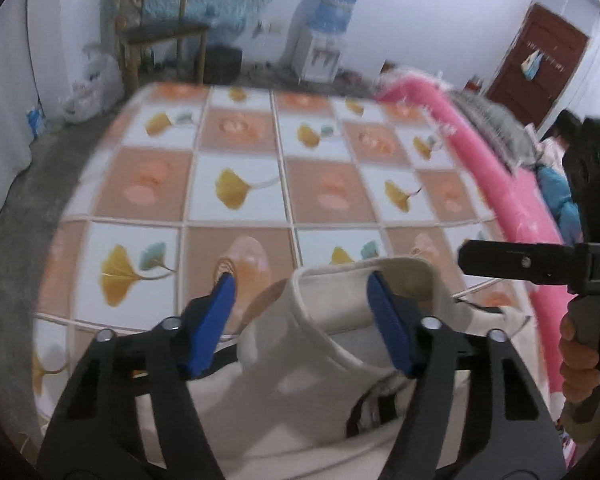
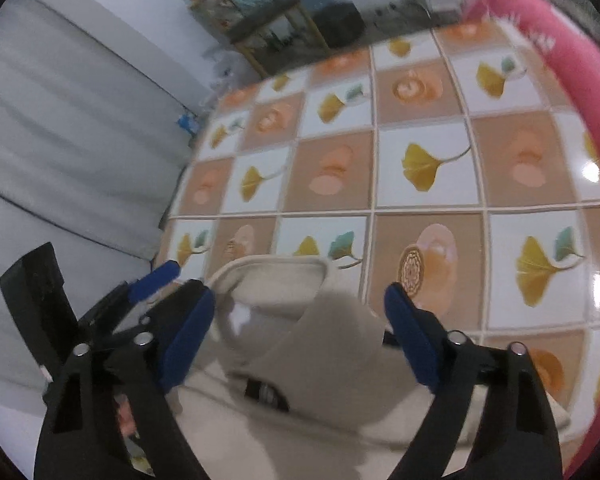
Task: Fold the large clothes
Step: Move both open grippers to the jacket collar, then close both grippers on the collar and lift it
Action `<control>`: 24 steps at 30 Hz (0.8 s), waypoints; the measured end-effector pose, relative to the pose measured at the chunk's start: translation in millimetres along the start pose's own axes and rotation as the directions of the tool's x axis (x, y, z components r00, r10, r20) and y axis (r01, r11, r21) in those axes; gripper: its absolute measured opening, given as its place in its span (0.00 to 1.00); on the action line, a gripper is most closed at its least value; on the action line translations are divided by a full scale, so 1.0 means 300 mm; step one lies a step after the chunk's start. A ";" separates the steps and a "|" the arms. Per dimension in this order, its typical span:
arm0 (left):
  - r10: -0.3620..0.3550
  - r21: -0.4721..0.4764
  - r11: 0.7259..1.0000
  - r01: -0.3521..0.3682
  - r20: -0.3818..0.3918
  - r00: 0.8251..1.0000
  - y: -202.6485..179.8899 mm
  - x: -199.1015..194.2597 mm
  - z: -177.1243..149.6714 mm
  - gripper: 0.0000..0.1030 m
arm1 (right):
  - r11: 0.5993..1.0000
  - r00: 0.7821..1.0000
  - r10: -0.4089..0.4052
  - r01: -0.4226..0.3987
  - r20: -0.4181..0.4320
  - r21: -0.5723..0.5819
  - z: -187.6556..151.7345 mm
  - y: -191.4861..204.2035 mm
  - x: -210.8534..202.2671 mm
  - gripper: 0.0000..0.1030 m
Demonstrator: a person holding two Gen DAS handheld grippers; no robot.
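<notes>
A cream garment (image 1: pixel 332 368) with a ribbed edge and a small black detail lies at the near edge of a table under a checked cloth (image 1: pixel 240 184) printed with yellow leaves. My left gripper (image 1: pixel 300 286) hangs over it, open. Its right pad sits in the garment's raised fold and its left pad is off the cloth. In the right wrist view the same garment (image 2: pixel 300 344) lies between the spread blue pads of my right gripper (image 2: pixel 296 298), which is open and not pressing on it. One of the left gripper's pads (image 2: pixel 156 280) shows just left of it.
A pink padded roll (image 1: pixel 480 148) runs along the table's right side. Behind the table stand a wooden chair (image 1: pixel 160 32), a water dispenser (image 1: pixel 324 40) and a brown door (image 1: pixel 540 64). A hand (image 1: pixel 580 360) grips the right handle. A grey curtain (image 2: pixel 60 140) hangs on the left.
</notes>
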State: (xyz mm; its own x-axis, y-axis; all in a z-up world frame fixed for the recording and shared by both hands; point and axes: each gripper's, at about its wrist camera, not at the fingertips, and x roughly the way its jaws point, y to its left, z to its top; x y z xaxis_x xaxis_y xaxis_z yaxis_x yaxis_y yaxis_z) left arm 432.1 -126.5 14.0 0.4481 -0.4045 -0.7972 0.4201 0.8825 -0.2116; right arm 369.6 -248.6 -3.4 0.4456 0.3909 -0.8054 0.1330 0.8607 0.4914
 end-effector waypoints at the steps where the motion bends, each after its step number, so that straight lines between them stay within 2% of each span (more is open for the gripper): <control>1: 0.019 0.002 1.000 -0.019 -0.019 1.000 -0.004 0.023 -0.001 0.49 | 1.000 1.000 -0.013 0.013 -0.017 -0.001 0.008 -0.008 0.032 0.75; 4: 0.045 0.012 0.999 -0.045 -0.066 0.997 -0.015 0.075 -0.014 0.32 | 0.999 0.997 -0.049 0.047 -0.057 -0.027 0.016 -0.016 0.095 0.72; 5: 0.041 0.015 0.999 -0.040 -0.073 0.996 -0.020 0.082 -0.019 0.22 | 0.998 0.996 -0.058 0.056 -0.064 -0.032 0.014 -0.019 0.107 0.69; 7: 0.032 0.024 0.999 -0.030 -0.061 0.998 -0.023 0.069 -0.026 0.18 | 0.998 0.995 -0.054 0.051 -0.078 -0.041 0.010 -0.024 0.116 0.58; 9: 0.028 0.049 0.998 -0.027 -0.036 0.999 -0.038 0.039 -0.033 0.14 | 0.996 0.995 -0.057 0.052 -0.078 -0.066 0.000 -0.016 0.109 0.37; 12: 0.019 0.077 0.997 -0.017 -0.023 1.000 -0.051 -0.011 -0.044 0.09 | 0.990 0.996 -0.072 0.065 -0.056 -0.123 -0.028 0.012 0.070 0.24; 18: -0.032 0.107 0.994 0.031 0.007 0.999 -0.068 -0.145 -0.093 0.08 | 0.965 0.995 -0.101 0.098 -0.001 -0.242 -0.135 0.078 -0.050 0.17; 21: -0.065 0.149 0.987 0.059 0.037 0.997 -0.084 -0.248 -0.157 0.08 | 0.946 0.993 -0.112 0.114 0.024 -0.303 -0.224 0.114 -0.114 0.17; 24: -0.086 0.179 0.981 0.080 0.025 0.996 -0.095 -0.311 -0.235 0.08 | 0.920 0.991 -0.126 0.134 0.046 -0.368 -0.320 0.145 -0.154 0.17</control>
State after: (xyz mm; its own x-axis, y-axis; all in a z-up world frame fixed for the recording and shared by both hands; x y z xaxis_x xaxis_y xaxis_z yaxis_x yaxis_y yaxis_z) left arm 322.6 -96.9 54.4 0.4296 -0.4848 -0.7618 0.5894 0.7897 -0.1702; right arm 269.8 -197.9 23.5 0.4652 0.2636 -0.8450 -0.1438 0.9645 0.2217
